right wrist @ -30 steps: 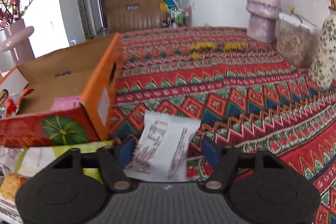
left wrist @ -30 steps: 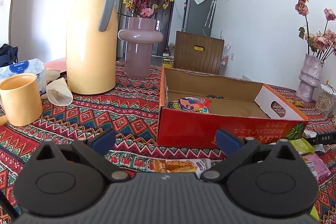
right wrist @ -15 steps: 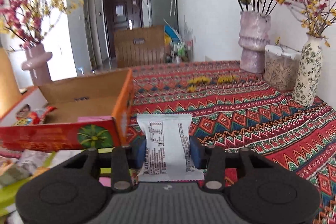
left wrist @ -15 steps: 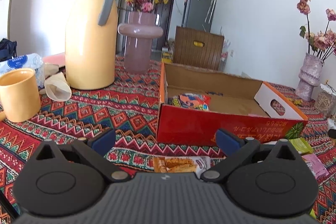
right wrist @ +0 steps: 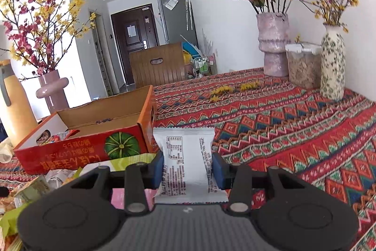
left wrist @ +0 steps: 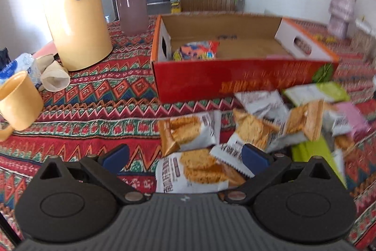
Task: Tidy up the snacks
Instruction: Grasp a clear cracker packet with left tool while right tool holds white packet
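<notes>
right gripper (right wrist: 186, 167) clamps a white packet (right wrist: 185, 157); left gripper (left wrist: 185, 154) wide, empty. box (left wrist: 235, 84) holds few snacks; pile (left wrist: 246, 133) near it remains.

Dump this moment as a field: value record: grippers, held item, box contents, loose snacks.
left gripper: open, nothing held, hovering over the snack pile
right gripper: shut on white snack packet, printed back facing the camera
box: red cardboard, open top, on the patterned tablecloth
box contents: one colourful packet at its left end; a pink item near the right end, mostly hidden
loose snacks: pile of packets on the cloth in front of the box, not yet boxed
other: yellow jug, yellow mug
</notes>
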